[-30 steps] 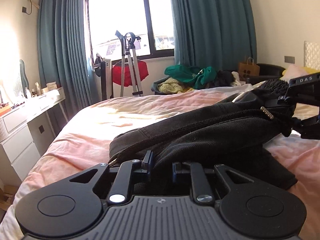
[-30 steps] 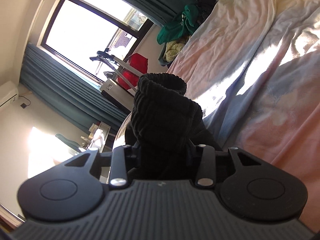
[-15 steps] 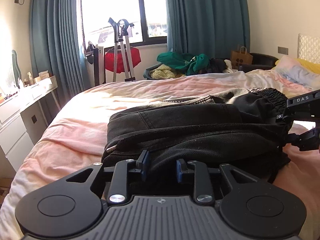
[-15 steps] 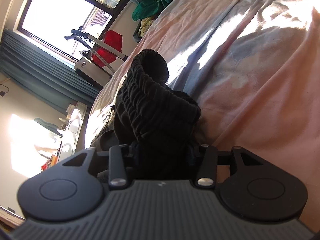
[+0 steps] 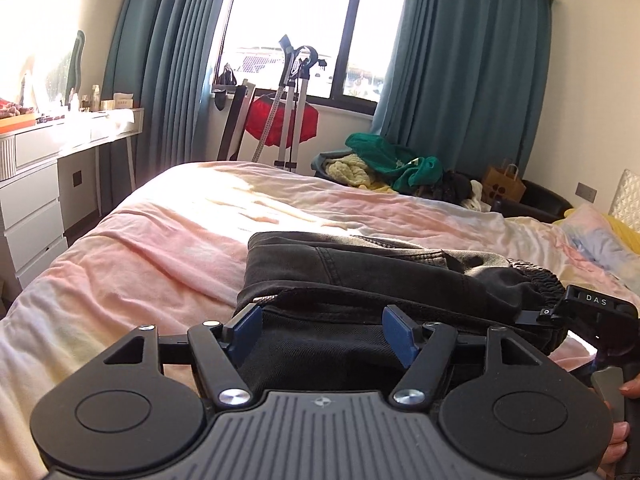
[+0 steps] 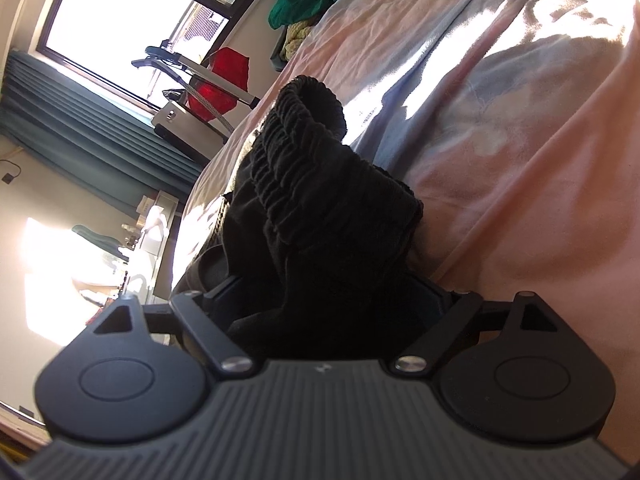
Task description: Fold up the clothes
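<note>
Folded black trousers (image 5: 360, 280) lie on the pink bed (image 5: 160, 248), long axis across it, elastic waistband nearest the right gripper (image 6: 328, 300), whose jaws, like the left gripper's (image 5: 322, 330), stand apart around the cloth, a clothes pile (image 5: 384, 164) beyond.

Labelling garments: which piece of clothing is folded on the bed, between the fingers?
The black trousers, lying folded on the pink bedspread. The green top and yellow knit sit heaped beyond the bed.

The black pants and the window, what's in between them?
Bare pink bedspread stretches beyond the black pants, then a clothes steamer stand before the window; left wrist view.
</note>
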Demonstrator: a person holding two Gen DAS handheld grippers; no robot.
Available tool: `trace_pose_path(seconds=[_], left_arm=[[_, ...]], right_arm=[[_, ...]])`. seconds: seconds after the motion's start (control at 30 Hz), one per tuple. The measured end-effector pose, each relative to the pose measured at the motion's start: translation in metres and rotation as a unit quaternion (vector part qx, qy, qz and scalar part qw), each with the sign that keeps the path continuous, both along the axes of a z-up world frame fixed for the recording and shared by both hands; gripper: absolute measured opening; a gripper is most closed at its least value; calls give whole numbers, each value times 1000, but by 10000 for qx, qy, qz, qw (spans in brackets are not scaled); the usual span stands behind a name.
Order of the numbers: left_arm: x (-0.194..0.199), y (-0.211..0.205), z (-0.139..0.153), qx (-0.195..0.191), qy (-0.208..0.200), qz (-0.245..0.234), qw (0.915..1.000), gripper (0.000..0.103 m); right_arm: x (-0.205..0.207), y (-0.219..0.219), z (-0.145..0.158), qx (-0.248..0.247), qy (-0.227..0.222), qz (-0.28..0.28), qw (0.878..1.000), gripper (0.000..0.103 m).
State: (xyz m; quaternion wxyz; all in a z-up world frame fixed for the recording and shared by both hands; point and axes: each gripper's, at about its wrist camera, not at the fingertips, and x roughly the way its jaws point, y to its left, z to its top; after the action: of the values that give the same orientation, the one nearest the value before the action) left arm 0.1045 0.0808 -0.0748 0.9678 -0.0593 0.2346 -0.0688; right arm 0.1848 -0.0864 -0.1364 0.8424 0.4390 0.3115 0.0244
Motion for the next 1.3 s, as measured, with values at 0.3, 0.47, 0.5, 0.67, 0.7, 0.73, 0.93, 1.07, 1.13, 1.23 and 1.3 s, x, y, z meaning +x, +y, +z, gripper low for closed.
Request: trace_pose_path(seconds=[0.3, 0.47, 0.5, 0.67, 0.7, 0.73, 0.93, 1.07, 1.13, 1.23, 1.3], left_arm=[[12, 2, -11, 95, 282, 378, 9988, 69], [12, 5, -11, 26, 360, 473, 9982, 69], [13, 5, -11, 7, 380, 487, 9981, 69], [16, 5, -14, -60, 497, 456, 9977, 71], [16, 3, -15, -50, 512, 436, 9977, 71], [16, 2, -16, -19, 519, 423, 9978, 70], [14, 3, -16, -60, 526, 433, 9977, 69], [14, 15, -11, -616, 528, 273, 9963, 81], [15, 23, -6, -974, 470, 179, 9940, 88], [27, 39, -1, -1653, 525, 55, 9848, 97], [44, 51, -1, -1946, 654, 214, 9785, 101]], right_arm=[[19, 6, -15, 60, 12, 212, 9998, 92], [11, 11, 9, 300, -862, 360, 9952, 92], [8, 11, 14, 371, -1028, 376, 9933, 92], [12, 7, 6, 549, -831, 252, 9947, 92], [15, 7, 1, 490, -649, 240, 9964, 92], [18, 8, -4, 410, -497, 245, 9976, 92], [33, 23, -15, -265, -55, 385, 9989, 92], [24, 15, -2, 413, -634, 375, 9964, 92], [21, 16, 2, 366, -703, 410, 9960, 92], [20, 16, -1, 238, -568, 365, 9974, 82], [20, 15, -4, 141, -429, 316, 9985, 75]])
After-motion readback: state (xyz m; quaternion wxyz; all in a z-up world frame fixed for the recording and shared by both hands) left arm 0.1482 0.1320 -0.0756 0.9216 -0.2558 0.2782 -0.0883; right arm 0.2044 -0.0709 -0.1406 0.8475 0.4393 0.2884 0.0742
